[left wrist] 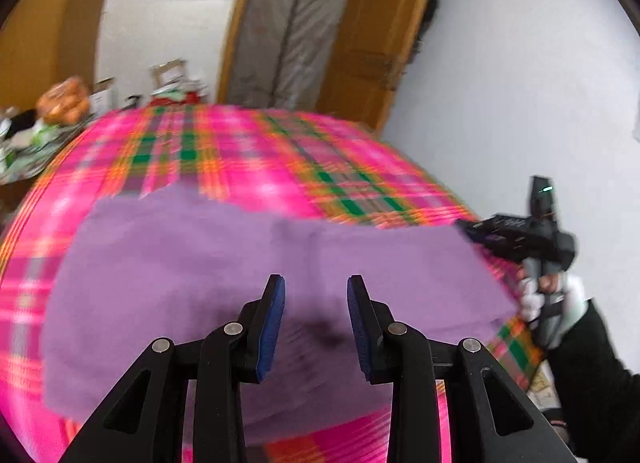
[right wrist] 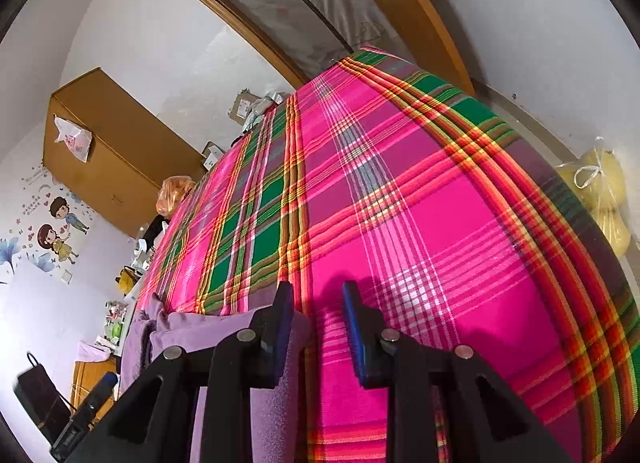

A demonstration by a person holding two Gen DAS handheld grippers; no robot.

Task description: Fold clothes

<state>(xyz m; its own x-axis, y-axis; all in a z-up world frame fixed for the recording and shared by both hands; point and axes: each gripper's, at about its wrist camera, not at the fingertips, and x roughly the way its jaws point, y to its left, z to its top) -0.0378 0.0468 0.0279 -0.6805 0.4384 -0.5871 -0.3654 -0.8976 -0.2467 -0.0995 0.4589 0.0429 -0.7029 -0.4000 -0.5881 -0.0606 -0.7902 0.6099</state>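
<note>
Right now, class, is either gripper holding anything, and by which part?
Neither. The left gripper stands open over the purple garment; the right gripper is open at the garment's edge, its pads gripping nothing.

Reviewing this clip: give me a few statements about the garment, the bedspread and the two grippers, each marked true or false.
1. The purple garment lies on a plaid bedspread. True.
2. The left gripper is clamped on the garment. False: its jaws stand apart above the cloth, with nothing pinched.
3. The bedspread is plain blue. False: it is pink plaid with green and orange stripes.
4. The right gripper has a gap between its jaws. True.
5. A wooden cabinet stands against the wall. True.
</note>
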